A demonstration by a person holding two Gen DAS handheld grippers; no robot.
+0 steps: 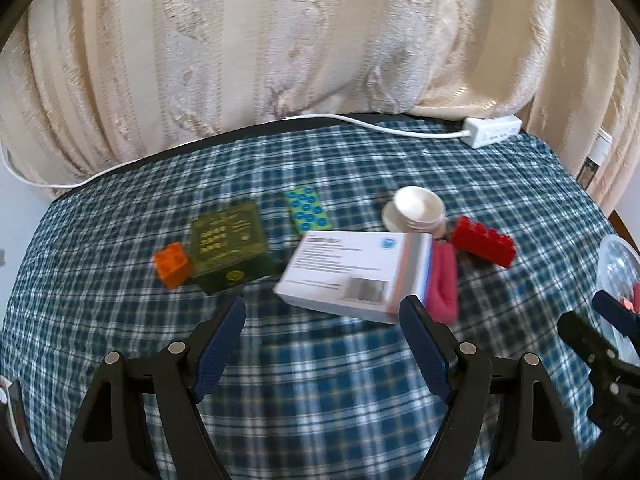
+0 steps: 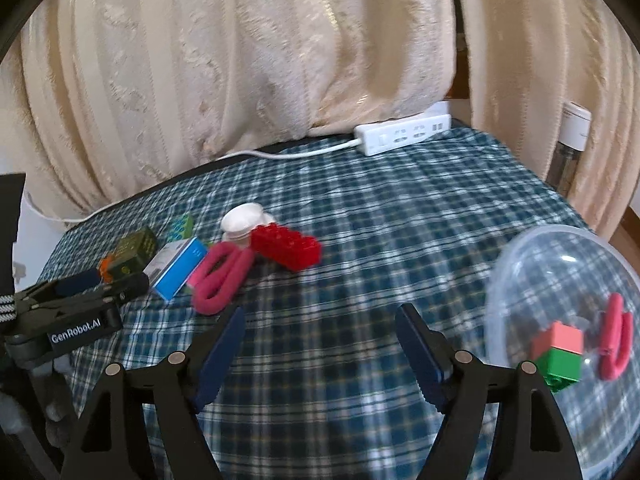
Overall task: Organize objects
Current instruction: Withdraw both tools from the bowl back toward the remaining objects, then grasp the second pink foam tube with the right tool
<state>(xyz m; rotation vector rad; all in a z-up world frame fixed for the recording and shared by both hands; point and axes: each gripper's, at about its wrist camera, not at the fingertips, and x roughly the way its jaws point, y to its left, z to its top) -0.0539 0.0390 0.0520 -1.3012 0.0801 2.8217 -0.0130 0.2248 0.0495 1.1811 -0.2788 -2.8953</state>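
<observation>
Objects (image 1: 356, 276) loose on checked cloth (image 1: 320, 360), left tongs (image 1: 322, 316) and right tongs (image 2: 320, 322) agape, empty.

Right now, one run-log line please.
left claw: open, empty | right claw: open, empty | clear bowl: pink-green block, pink loop | red brick: on cloth

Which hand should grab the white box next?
Probably left. The left gripper is open, with the white box just ahead of its fingers. The right gripper faces bare cloth nearer the bowl.
</observation>
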